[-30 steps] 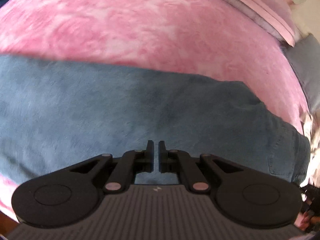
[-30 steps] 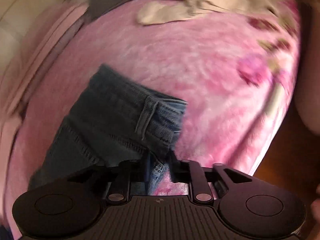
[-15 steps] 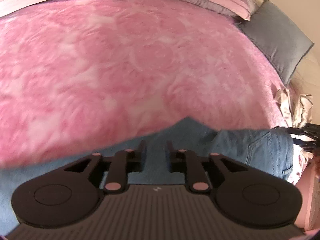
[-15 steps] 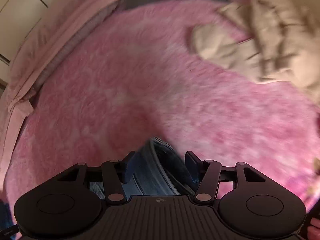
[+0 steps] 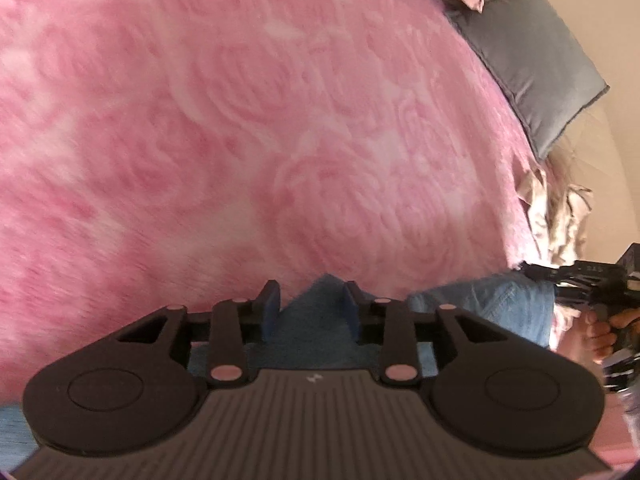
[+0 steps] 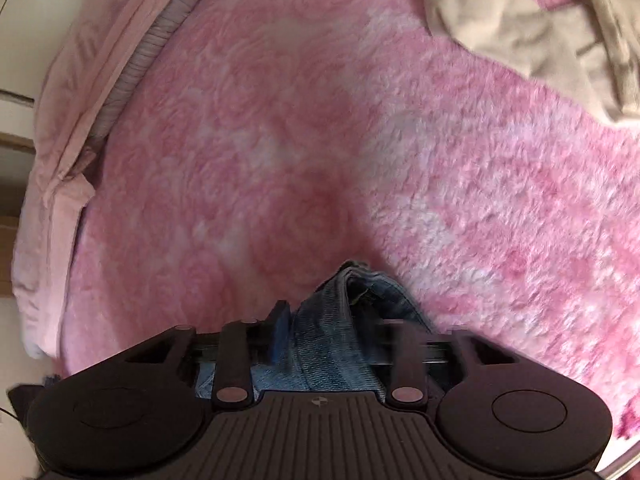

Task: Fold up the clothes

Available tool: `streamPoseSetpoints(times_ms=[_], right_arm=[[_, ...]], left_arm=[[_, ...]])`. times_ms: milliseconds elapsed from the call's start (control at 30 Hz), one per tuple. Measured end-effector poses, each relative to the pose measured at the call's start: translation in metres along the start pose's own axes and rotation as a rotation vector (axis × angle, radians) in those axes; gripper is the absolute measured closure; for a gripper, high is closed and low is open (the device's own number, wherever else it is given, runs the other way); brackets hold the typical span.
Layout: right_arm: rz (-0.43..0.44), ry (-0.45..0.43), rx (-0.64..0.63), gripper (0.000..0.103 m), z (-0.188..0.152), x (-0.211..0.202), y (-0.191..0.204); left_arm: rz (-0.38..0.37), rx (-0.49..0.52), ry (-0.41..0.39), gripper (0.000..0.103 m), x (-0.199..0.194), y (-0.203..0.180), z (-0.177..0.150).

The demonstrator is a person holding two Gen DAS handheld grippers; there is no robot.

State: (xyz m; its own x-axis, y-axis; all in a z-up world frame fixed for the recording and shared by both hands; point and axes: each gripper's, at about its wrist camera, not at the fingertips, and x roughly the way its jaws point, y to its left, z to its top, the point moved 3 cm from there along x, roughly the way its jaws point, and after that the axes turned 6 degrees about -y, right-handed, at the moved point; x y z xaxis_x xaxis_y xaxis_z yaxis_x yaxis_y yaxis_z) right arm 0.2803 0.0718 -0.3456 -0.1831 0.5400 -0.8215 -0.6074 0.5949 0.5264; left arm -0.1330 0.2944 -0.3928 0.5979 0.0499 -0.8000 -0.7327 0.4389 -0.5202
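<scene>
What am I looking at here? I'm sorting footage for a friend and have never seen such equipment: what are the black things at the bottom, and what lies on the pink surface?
No robot here: a person holds a handheld two-finger gripper in each hand, each with a wide-angle camera looking along its fingers. The black shape at the bottom of one picture is the left gripper; in the other, the right gripper. The left view also shows the right gripper from the side, at its right edge.

The surface is a fluffy pink blanket on a bed. Blue jeans lie on it, denim between both pairs of jaws, which are closing. Further off lie a grey pillow and crumpled beige clothing.
</scene>
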Motion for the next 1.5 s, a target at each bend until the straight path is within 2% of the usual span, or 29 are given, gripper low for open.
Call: streamPoseSetpoints(times_ms=[33, 100, 200, 267, 300, 367, 400, 467, 500, 533, 600, 667, 767, 833, 867, 967, 1000, 1100, 1200, 1267, 1333, 1433, 1467, 1500], right_arm=[[-0.011, -0.030, -0.024, 0.091, -0.002, -0.004, 0.005], [-0.037, -0.097, -0.089, 0.094, -0.010, -0.013, 0.016], [-0.037, -0.252, -0.123, 0.096, -0.023, -0.037, 0.023], [-0.043, -0.311, -0.057, 0.097, -0.033, -0.041, 0.013], [-0.079, -0.314, -0.037, 0.097, -0.040, -0.034, 0.006], [-0.139, -0.324, -0.069, 0.097, -0.046, -0.016, 0.000], [-0.140, -0.346, -0.071, 0.096, -0.045, -0.011, 0.002], [-0.160, -0.378, -0.084, 0.092, -0.039, -0.003, 0.009], [-0.180, -0.376, -0.106, 0.086, -0.036, -0.002, 0.012], [-0.206, -0.381, -0.145, 0.079, -0.034, -0.005, 0.016], [-0.261, -0.397, -0.223, 0.073, -0.032, -0.011, 0.023], [-0.350, -0.467, -0.315, 0.065, -0.040, -0.032, 0.030], [-0.330, -0.503, -0.389, 0.065, -0.069, -0.065, 0.037], [-0.298, -0.475, -0.432, 0.065, -0.096, -0.071, 0.036], [-0.298, -0.429, -0.456, 0.065, -0.108, -0.062, 0.033], [-0.396, -0.347, -0.523, 0.064, -0.125, -0.027, 0.011], [-0.389, -0.344, -0.529, 0.064, -0.124, -0.022, 0.003], [-0.356, -0.351, -0.470, 0.063, -0.117, -0.030, 0.004], [-0.367, -0.402, -0.540, 0.063, -0.137, -0.055, 0.023], [-0.337, -0.411, -0.591, 0.064, -0.158, -0.061, 0.037], [-0.288, -0.381, -0.624, 0.063, -0.179, -0.054, 0.047], [-0.318, -0.250, -0.670, 0.064, -0.209, -0.017, 0.041], [-0.349, -0.234, -0.679, 0.064, -0.214, -0.009, 0.034], [-0.343, -0.250, -0.671, 0.064, -0.216, -0.010, 0.031]], left_arm=[[0.001, 0.006, -0.008, 0.103, 0.000, -0.001, -0.002], [0.031, 0.041, -0.071, 0.103, -0.007, -0.006, -0.006], [0.057, 0.072, -0.239, 0.103, -0.030, -0.012, -0.011], [0.065, 0.048, -0.267, 0.102, -0.027, -0.010, -0.019], [0.079, 0.051, -0.274, 0.102, -0.022, -0.010, -0.022], [0.132, 0.103, -0.284, 0.102, -0.006, -0.013, -0.027], [0.155, 0.123, -0.287, 0.102, 0.000, -0.014, -0.028], [0.182, 0.108, -0.314, 0.102, 0.003, -0.011, -0.026], [0.197, 0.089, -0.338, 0.103, 0.000, -0.007, -0.024], [0.217, 0.069, -0.369, 0.102, -0.008, -0.004, -0.023], [0.238, 0.044, -0.416, 0.102, -0.033, 0.001, -0.025], [0.251, 0.078, -0.419, 0.102, -0.059, 0.001, -0.038], [0.259, 0.129, -0.378, 0.102, -0.089, -0.001, -0.072], [0.280, 0.129, -0.331, 0.102, -0.097, 0.003, -0.099], [0.309, 0.121, -0.307, 0.101, -0.093, 0.011, -0.110], [0.406, 0.087, -0.244, 0.101, -0.084, 0.034, -0.137], [0.439, 0.056, -0.252, 0.103, -0.084, 0.043, -0.139], [0.458, -0.010, -0.339, 0.102, -0.108, 0.049, -0.138], [0.451, -0.026, -0.379, 0.102, -0.131, 0.045, -0.147], [0.431, -0.021, -0.366, 0.102, -0.139, 0.037, -0.163], [0.429, -0.010, -0.332, 0.102, -0.138, 0.034, -0.184], [0.465, -0.028, -0.284, 0.101, -0.133, 0.050, -0.212], [0.482, -0.038, -0.278, 0.101, -0.134, 0.059, -0.221], [0.503, -0.054, -0.292, 0.100, -0.142, 0.072, -0.227]])
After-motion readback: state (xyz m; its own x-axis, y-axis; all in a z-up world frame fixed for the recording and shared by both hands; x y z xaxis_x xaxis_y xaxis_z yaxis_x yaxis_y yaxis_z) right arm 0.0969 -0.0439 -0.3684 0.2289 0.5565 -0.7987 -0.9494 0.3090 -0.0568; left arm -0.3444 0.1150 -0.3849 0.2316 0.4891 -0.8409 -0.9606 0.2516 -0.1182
